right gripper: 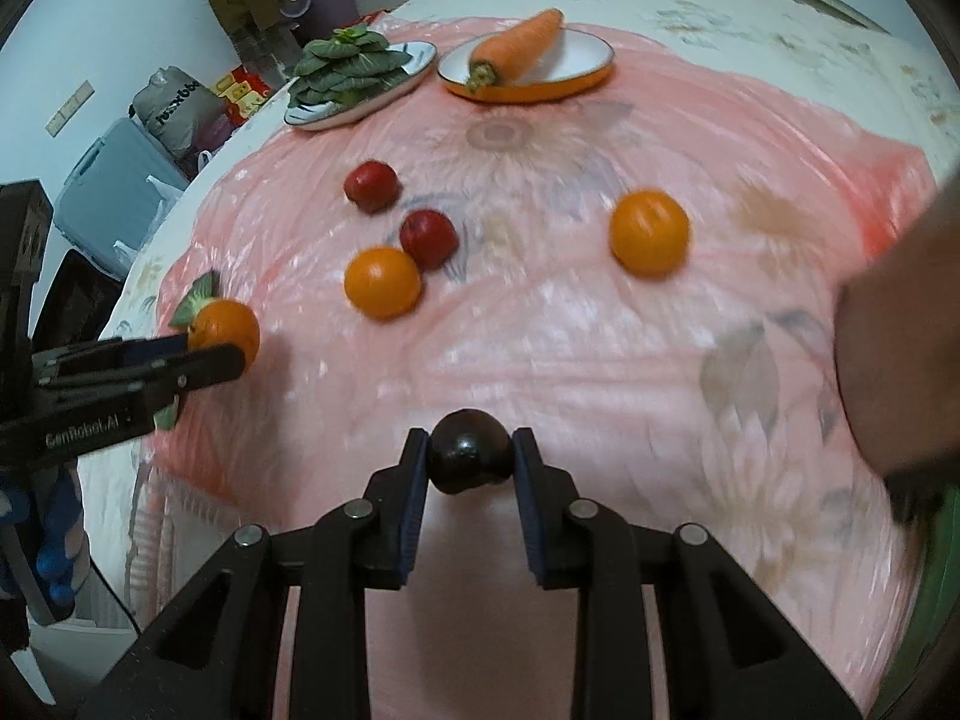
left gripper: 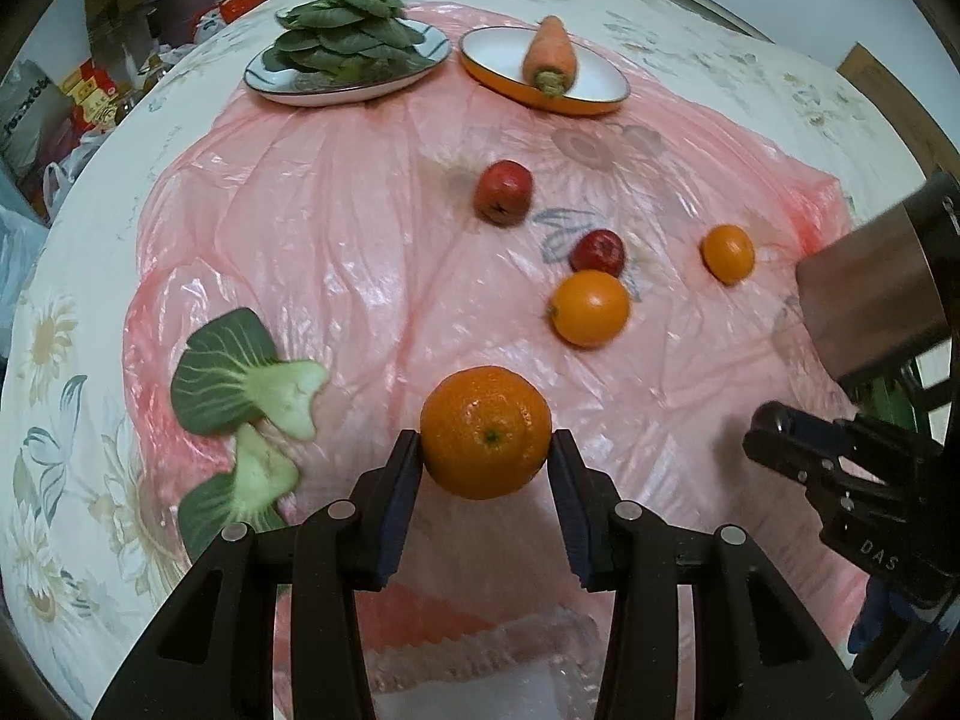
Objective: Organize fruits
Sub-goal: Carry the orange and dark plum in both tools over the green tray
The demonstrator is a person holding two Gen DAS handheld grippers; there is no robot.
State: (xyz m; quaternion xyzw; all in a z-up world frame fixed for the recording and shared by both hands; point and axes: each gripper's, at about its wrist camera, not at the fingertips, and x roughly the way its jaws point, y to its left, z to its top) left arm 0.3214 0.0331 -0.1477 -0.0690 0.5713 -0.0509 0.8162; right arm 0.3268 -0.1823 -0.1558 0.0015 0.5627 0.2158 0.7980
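Observation:
My left gripper [left gripper: 485,444] is shut on a large orange [left gripper: 485,432], held just above the pink plastic sheet [left gripper: 336,228]; the same orange shows in the right wrist view [right gripper: 225,330]. My right gripper [right gripper: 470,461] is shut on a dark, nearly black round fruit [right gripper: 470,457]. Loose on the sheet lie two oranges [left gripper: 591,309] [left gripper: 728,253] and two red apples [left gripper: 504,191] [left gripper: 598,251]; in the right wrist view they show as oranges [right gripper: 382,282] [right gripper: 650,232] and apples [right gripper: 372,186] [right gripper: 428,238].
At the back stand a plate of green leaves [left gripper: 345,54] and an orange-rimmed dish [left gripper: 492,60] holding a carrot [left gripper: 549,54]. Bok choy leaves [left gripper: 240,378] lie at the left. A metal cylinder [left gripper: 870,294] is at the right. Clutter lies beyond the table's left edge.

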